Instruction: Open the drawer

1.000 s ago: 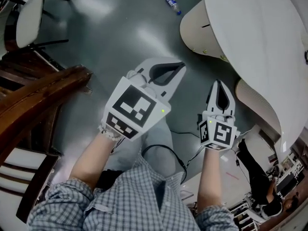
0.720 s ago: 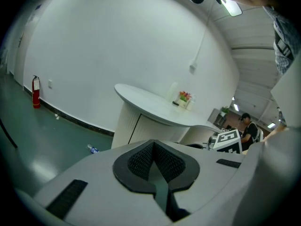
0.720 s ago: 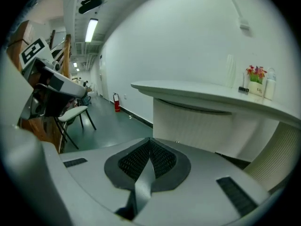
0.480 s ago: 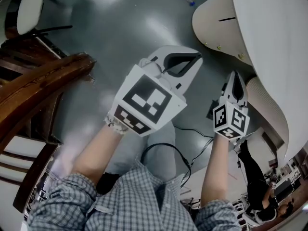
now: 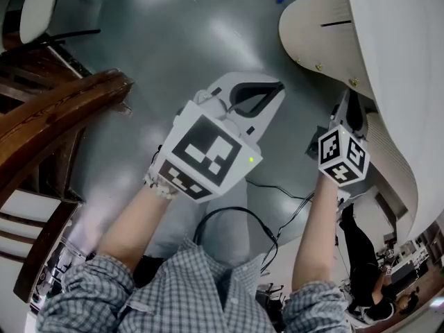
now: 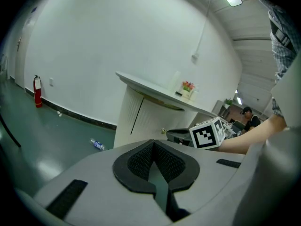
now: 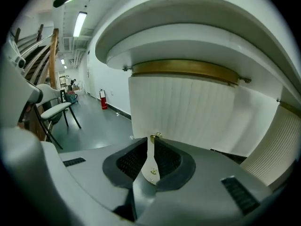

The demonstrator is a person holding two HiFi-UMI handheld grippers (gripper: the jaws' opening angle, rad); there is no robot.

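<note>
Far left, the wooden rail [image 5: 62, 113] and the chair [image 5: 38, 9] played no part, and I logged them only as bounds. The left gripper [image 5: 267, 92] was held out over the bare grey floor [image 5: 159, 54], much where it was a second ago, well short of the furniture. In its own view its tips met and nothing sat between the pads, so it was closed on air and idle. A water bottle [image 6: 97, 145] lay on the floor beyond it, also irrelevant. The change was on the right. Over the last second the right gripper [image 5: 348, 109] had pushed forward from open floor to just beside the curved white counter [image 5: 395, 40]. The right gripper view was now filled by the ribbed white front [image 7: 188, 107] under the brass band [image 7: 183, 69], which I took for the drawer. That view showed the jaws a narrow slit apart, with a small brass knob [image 7: 154, 136] right at the mouth of the slit. I could not confirm the pads were pinching it. My reading: the approach was essentially done, the drawer was shut, and the task stood at the grasp. Next would be closing on the knob and a straight pull back. The risk was a small, smooth knob slipping from the tips.
</note>
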